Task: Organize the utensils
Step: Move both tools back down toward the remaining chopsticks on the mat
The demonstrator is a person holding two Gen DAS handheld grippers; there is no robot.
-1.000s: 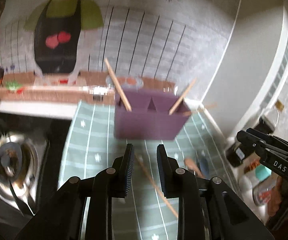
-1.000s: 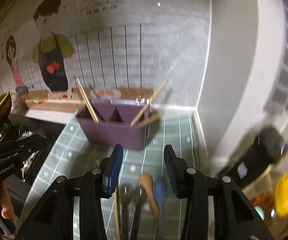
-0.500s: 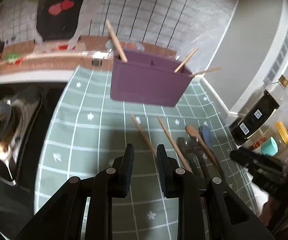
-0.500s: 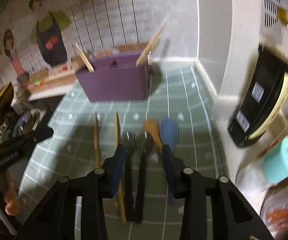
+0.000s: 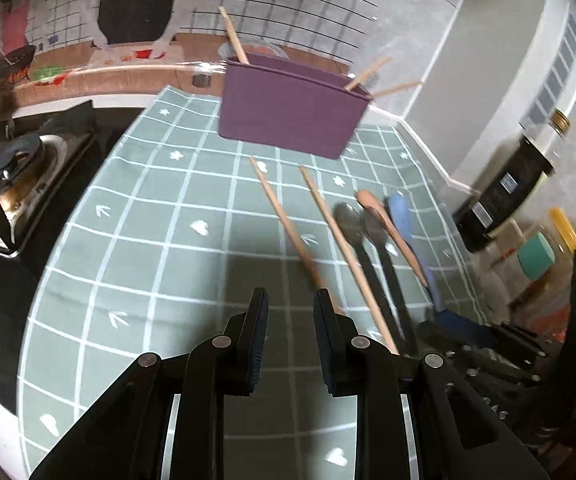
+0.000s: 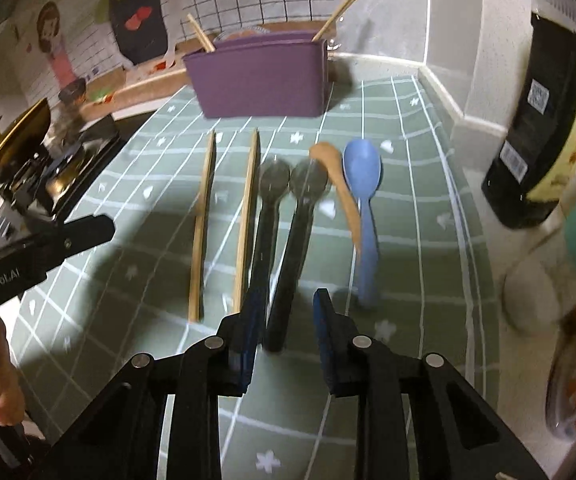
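Note:
A purple utensil holder (image 5: 288, 116) (image 6: 260, 76) stands at the back of the green checked mat (image 5: 160, 240) with chopsticks sticking out of it. On the mat lie two wooden chopsticks (image 6: 204, 224), two dark spoons (image 6: 299, 216), a wooden spoon (image 6: 339, 184) and a blue spoon (image 6: 363, 196). My right gripper (image 6: 286, 312) is open and low over the handle ends of the dark spoons. My left gripper (image 5: 289, 312) is open and empty, just left of the chopsticks' (image 5: 288, 228) near ends.
A gas stove (image 5: 12, 188) sits left of the mat. A dark sauce bottle (image 6: 547, 120), a teal-capped jar (image 5: 535, 254) and other jars stand at the right. The wall corner is behind the holder.
Both grippers have drawn back and tilted down toward the mat. The right gripper now sits over the dark spoon handles.

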